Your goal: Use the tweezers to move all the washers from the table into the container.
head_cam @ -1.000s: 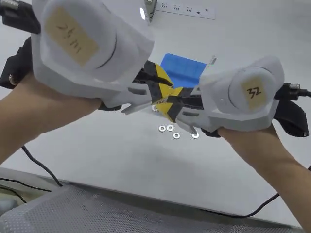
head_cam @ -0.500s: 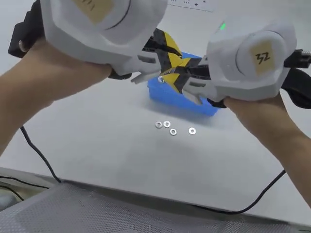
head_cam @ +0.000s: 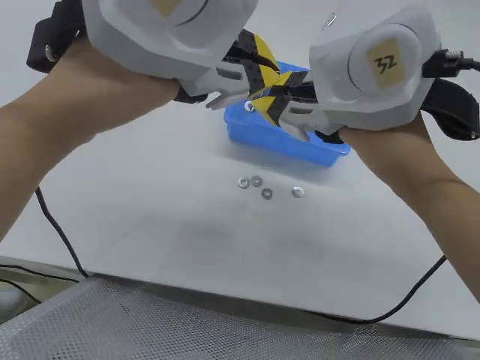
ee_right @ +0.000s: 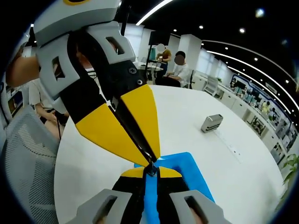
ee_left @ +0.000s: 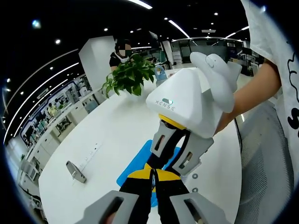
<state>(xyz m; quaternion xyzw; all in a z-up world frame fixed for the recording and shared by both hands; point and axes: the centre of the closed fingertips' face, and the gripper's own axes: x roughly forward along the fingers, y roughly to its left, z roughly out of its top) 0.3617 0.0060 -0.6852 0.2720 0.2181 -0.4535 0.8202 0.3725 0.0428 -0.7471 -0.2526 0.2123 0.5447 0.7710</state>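
Head view, step: a held washer (head_cam: 249, 107) is seen where the tips of the left gripper (head_cam: 251, 79) and the right gripper (head_cam: 264, 105) meet. It is above the near left corner of the blue container (head_cam: 281, 144). The drop is judged to be the step in hand.
Head view, advice: the held washer is best carried further over the middle and lowered before the pinch is eased. So near the corner it could be bounced off the low wall.
Head view, table: four loose washers (head_cam: 256, 181) are lying on the white table (head_cam: 150, 225), near each other and just in front of the container.
Head view, content: the inside is covered by the grippers, so what is in it cannot be told.
Left gripper view, own jaws: they are pressed together, with only a thin dark slit between them. The right gripper is met tip to tip.
Left gripper view, container: it is seen under the jaws, with two loose washers on the table beside it.
Right gripper view, tweezers (ee_right: 133, 133): they are pinched between the yellow jaws of the left gripper and run down to the right gripper's tips.
Right gripper view, own jaws: a narrow gap is seen, with blue showing through it. Whether the tweezers are squeezed cannot be told.
Right gripper view, content: the visible floor is plain blue, and the rest is hidden by the jaws.
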